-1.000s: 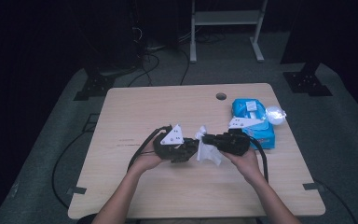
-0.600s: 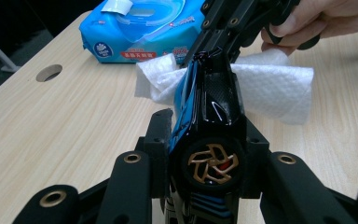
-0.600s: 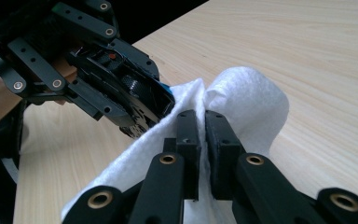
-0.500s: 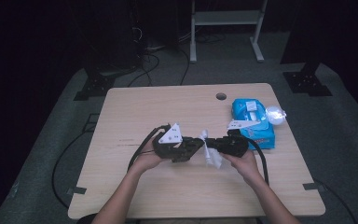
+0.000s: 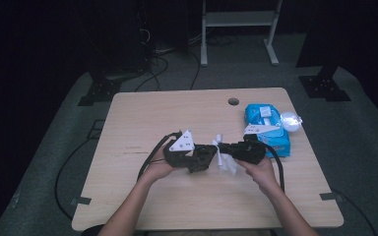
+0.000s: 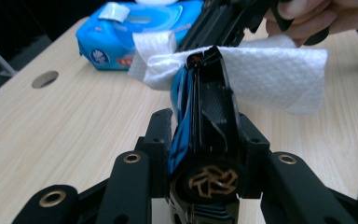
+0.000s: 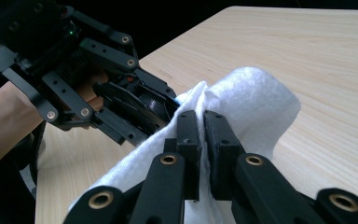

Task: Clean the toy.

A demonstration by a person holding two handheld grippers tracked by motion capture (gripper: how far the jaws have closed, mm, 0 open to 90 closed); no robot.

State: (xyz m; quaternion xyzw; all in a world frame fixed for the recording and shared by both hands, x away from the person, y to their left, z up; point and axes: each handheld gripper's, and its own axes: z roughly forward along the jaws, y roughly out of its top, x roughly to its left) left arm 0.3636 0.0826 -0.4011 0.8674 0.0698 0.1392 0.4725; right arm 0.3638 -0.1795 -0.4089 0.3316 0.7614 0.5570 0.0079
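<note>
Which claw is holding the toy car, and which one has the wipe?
The left claw clamps the blue-and-black toy car; the right claw pinches the white wipe.

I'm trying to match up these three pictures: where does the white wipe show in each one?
High view: the white wipe sits low in the middle, between the two claws.
Left gripper view: it spreads across the upper middle, behind the blue and black toy car.
Right gripper view: it lies centre and lower left, pinched by the right claw.
Shared landmark: the light wooden table.
</note>
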